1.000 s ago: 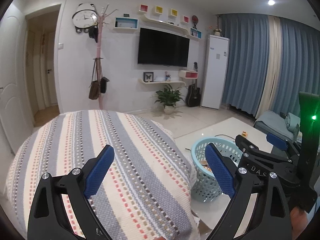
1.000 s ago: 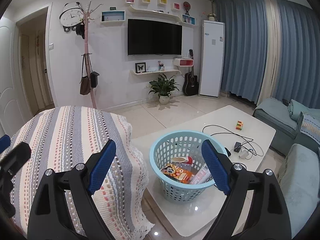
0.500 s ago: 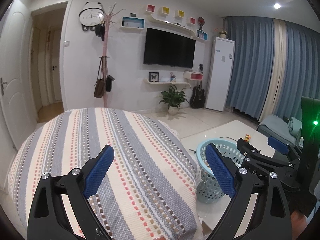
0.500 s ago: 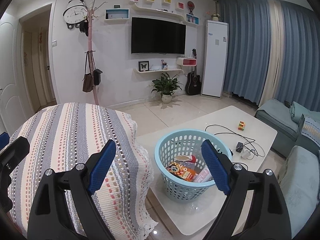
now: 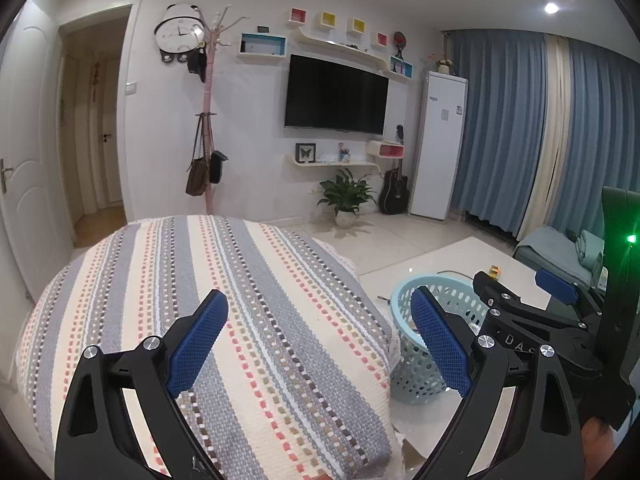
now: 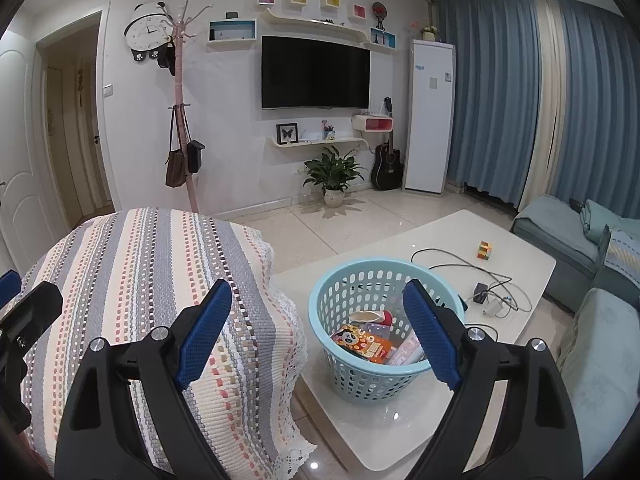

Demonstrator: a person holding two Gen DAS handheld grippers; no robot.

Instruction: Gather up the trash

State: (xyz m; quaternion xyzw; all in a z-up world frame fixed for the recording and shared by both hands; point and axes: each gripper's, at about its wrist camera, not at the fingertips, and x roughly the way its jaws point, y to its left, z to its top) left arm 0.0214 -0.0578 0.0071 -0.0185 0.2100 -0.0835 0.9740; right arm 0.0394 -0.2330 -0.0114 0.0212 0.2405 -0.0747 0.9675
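Fingers of our left gripper stand wide apart with nothing between them, raised over the striped blanket. To its right we see our right gripper, its fingers just as wide and bare, framing the blanket's edge and the light blue basket. That basket sits on the near end of the white counter, just beside the blanket. Trash lies inside it: an orange panda packet and other wrappers. Farther right on the counter we see cables and a small colored cube.
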